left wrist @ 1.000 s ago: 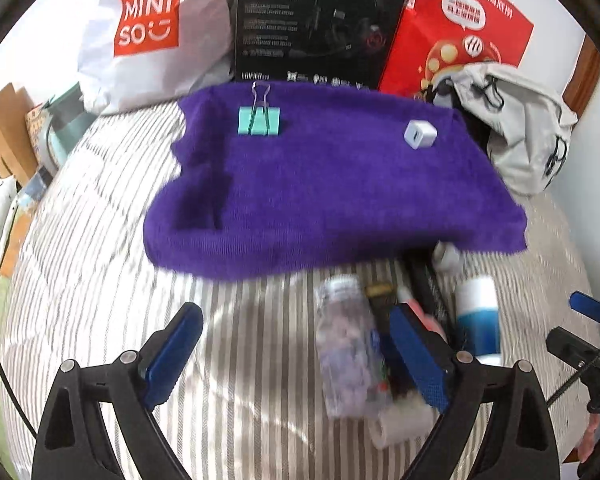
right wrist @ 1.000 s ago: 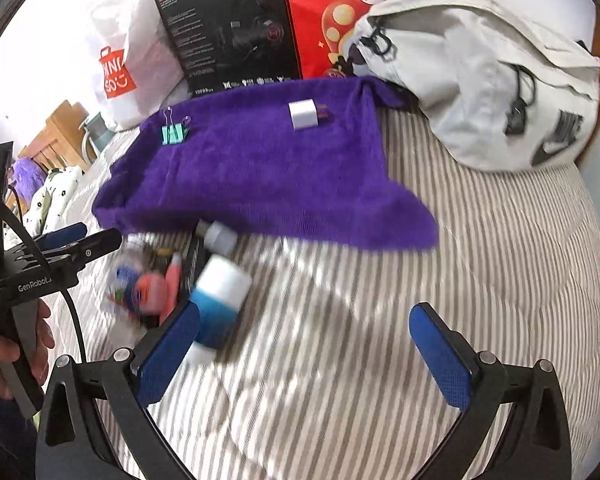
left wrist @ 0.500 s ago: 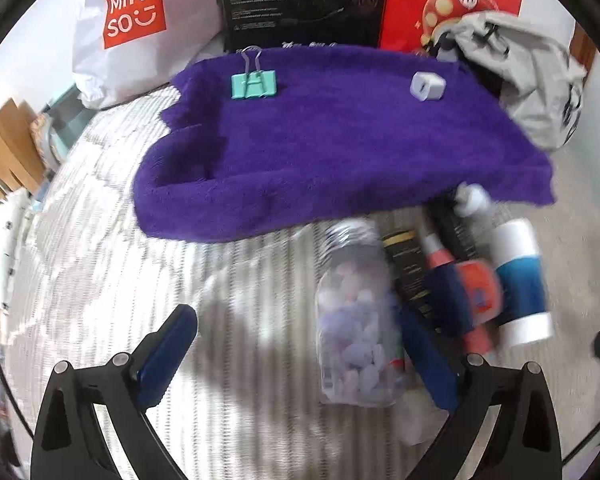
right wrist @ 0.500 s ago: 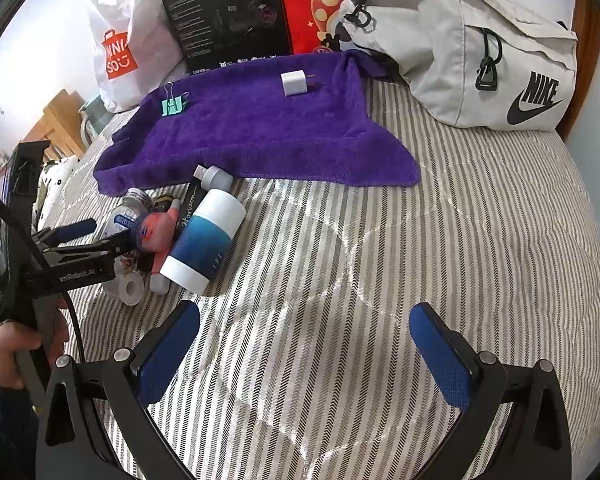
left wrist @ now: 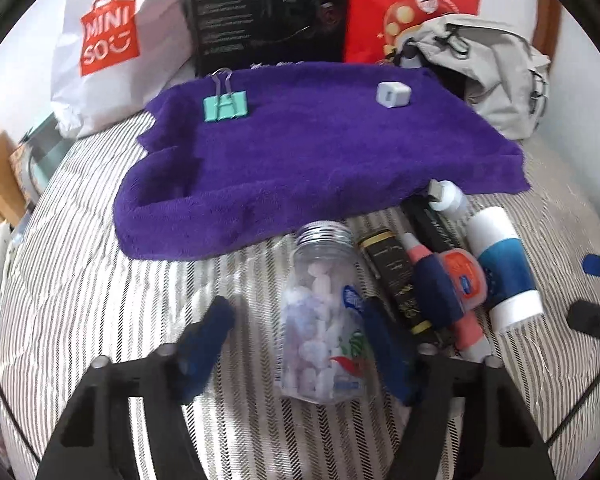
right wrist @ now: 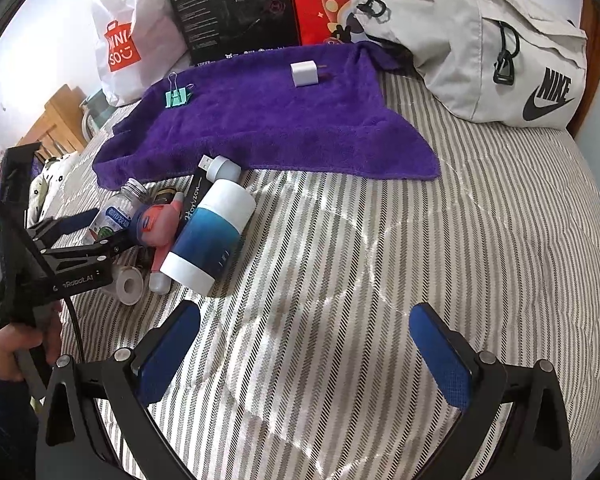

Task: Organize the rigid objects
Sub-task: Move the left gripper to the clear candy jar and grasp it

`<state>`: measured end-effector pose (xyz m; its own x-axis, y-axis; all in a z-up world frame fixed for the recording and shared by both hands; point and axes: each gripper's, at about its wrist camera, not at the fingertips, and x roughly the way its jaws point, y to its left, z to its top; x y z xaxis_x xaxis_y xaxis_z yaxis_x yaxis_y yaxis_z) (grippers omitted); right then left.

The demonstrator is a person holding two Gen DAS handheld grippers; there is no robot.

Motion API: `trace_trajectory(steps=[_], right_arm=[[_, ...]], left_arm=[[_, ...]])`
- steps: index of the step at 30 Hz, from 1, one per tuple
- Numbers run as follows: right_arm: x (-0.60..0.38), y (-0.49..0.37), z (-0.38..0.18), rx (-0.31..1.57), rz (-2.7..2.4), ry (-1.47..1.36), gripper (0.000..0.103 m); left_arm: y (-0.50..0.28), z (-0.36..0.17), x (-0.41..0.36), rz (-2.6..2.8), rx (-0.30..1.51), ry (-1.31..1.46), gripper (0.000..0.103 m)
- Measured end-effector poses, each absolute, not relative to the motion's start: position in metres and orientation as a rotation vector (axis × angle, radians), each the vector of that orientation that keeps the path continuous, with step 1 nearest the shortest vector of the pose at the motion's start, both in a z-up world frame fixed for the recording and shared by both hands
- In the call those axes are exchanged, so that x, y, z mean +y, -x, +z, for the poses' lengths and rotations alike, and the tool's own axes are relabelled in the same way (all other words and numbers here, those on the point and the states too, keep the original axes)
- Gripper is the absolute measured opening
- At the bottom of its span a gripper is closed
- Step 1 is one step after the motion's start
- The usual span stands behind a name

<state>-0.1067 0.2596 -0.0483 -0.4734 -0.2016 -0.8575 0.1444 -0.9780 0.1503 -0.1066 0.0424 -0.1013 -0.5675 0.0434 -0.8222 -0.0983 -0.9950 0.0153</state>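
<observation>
A clear candy jar (left wrist: 322, 312) lies on the striped bed between the fingers of my left gripper (left wrist: 296, 344). The jaws are narrower than before and stand either side of the jar without gripping it. Right of it lie a black-and-gold tube (left wrist: 396, 276), a pink tube (left wrist: 460, 312), a small blue-and-orange tub (left wrist: 456, 280) and a white-and-blue bottle (left wrist: 504, 268). A purple towel (left wrist: 320, 156) holds a green binder clip (left wrist: 225, 106) and a white charger cube (left wrist: 393, 95). My right gripper (right wrist: 304, 352) is open and empty over bare bedding.
A Miniso bag (left wrist: 108, 44), a black box (left wrist: 268, 12), a red bag (left wrist: 412, 4) and a grey Nike bag (right wrist: 484, 44) line the back. A white tape roll (right wrist: 128, 284) lies by the left gripper. Striped bedding stretches to the right.
My left gripper has moved over the jar and its jaws have narrowed around it. My right gripper has drawn back slightly, staying open.
</observation>
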Motion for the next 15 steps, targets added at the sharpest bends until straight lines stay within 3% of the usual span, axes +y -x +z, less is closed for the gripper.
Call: trace_trajectory(steps=[4,5,15], right_arm=[[0.257,0.112,-0.048,-0.144,-2.548,-1.467,0.103],[0.256,0.114,-0.048,-0.156,-2.554,-1.467,0.103],[0.237,0.139,-0.05,-0.2,-2.554,-1.494,0.103]], left_arm=[[0.104,-0.101,0.046,2.707,0.102,1.363,0.046],[0.104,-0.1,0.046,2.704,0.098,1.352,0.039],[0.103,-0.099,0.037,2.687,0.077,1.368,0.039]])
